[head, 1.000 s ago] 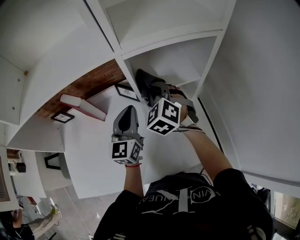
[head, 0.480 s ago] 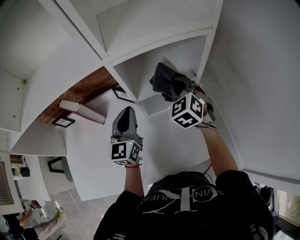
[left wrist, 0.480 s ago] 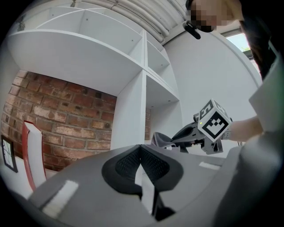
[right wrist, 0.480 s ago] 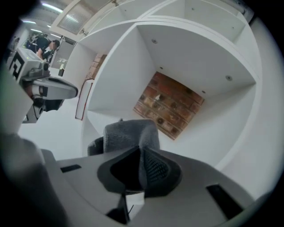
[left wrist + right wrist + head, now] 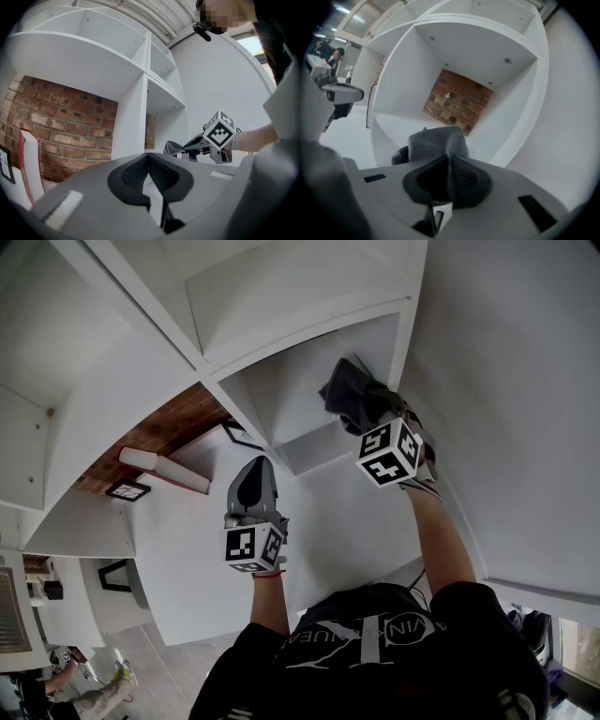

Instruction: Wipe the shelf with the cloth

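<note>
In the head view the right gripper (image 5: 359, 412) reaches into the far right compartment of the white shelf unit (image 5: 281, 395). A dark grey cloth (image 5: 339, 388) is bunched at its tip, close to the compartment's right wall, and its marker cube (image 5: 387, 453) faces the camera. The left gripper (image 5: 257, 465) hangs nearer and to the left, well apart from the cloth. Further left, a brick wall (image 5: 169, 423) shows behind the open compartments, with a small framed picture (image 5: 125, 490) and a flat white and red object (image 5: 164, 468) in front of it. In the left gripper view, that gripper's jaws are pressed together at the tips with nothing between them. Beyond them, to the right, the other gripper holds the cloth at the mouth of the compartment, past a white upright divider (image 5: 129, 126). In the right gripper view, the jaws pinch the cloth, which bulges ahead of them as a grey terry wad inside the brick-backed compartment, low and towards its left side. The wad hides its own underside, so it is unclear whether it touches the compartment's floor.
</note>
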The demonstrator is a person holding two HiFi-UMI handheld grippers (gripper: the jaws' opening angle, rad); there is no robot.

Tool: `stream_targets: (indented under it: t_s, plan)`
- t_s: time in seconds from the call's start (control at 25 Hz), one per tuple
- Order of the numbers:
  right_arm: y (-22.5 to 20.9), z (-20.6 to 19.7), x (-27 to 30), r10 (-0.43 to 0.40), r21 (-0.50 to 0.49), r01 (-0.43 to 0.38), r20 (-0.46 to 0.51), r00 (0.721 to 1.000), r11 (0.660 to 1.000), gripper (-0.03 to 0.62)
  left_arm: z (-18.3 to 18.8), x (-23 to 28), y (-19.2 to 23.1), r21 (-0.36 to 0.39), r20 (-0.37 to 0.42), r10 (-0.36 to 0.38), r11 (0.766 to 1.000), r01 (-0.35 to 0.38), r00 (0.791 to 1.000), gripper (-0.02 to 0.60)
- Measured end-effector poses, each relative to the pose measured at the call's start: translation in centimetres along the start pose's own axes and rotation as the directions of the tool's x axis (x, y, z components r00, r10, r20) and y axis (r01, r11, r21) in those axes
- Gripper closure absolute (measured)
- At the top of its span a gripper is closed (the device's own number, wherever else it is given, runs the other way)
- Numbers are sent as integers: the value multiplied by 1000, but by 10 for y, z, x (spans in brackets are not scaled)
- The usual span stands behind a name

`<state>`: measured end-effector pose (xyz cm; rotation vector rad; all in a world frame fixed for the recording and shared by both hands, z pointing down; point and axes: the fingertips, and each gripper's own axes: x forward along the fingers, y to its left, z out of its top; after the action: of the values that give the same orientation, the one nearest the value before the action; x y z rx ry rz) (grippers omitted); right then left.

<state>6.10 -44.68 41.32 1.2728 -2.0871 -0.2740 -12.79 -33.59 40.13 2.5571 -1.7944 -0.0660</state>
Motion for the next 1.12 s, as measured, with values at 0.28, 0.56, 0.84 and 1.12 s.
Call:
stream_targets:
  t_s: [0.28,0.56,0.84,1.12]
  plan:
    - [2,0,-6,46,172,-54,50,998,984,559,-1,-9,4,-3,-2,18,1000,-18,1000,569]
    - [26,1,-14,101,207,-118,92,991,971,559,0,-21,9,-1,0,45,999,-45,999,569]
    - [52,18,-18,241,298,-293,200,950,909,559,6,-38,0,9,12,64,998,-64,998,569]
    - [58,24,-52,282,312,-373,300,912,874,559,16,-73,1,24,27,138,990,-138,990,569]
